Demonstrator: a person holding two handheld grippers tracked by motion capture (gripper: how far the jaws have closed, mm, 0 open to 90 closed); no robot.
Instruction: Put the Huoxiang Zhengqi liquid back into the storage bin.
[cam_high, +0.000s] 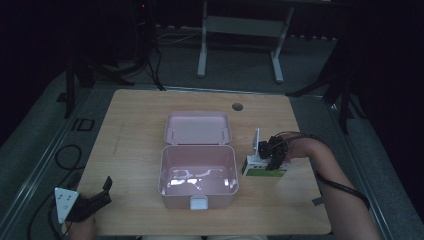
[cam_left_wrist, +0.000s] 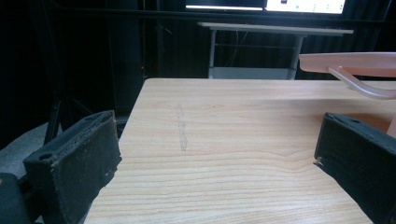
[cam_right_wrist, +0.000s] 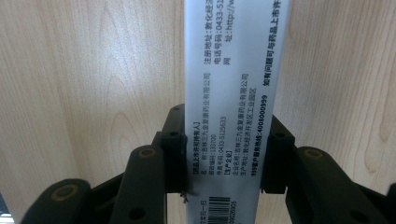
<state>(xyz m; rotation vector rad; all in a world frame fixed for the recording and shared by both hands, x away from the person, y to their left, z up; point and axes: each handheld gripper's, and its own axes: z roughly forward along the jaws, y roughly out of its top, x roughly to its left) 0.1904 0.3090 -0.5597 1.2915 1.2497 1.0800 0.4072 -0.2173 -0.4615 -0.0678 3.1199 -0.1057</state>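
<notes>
- Right gripper (cam_high: 270, 161): jaws clamped on the narrow sides of the white-and-green carton (cam_high: 264, 169), which lies on the table (cam_high: 135, 150) right of the open pink box (cam_high: 198, 181).
- Left gripper (cam_high: 97, 196): jaws apart, empty, near-left corner.
- Step, as judged: grasp made; next comes a lift and carry left into the box.

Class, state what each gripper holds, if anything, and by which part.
Right gripper clamps the white box across its long sides, near the barcode end. Left gripper is open, holding nothing.

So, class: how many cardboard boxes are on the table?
1. The green and white carton lies right of the open pink container, clamped in the right gripper. Anything behind the container's raised lid would be hidden.
</notes>
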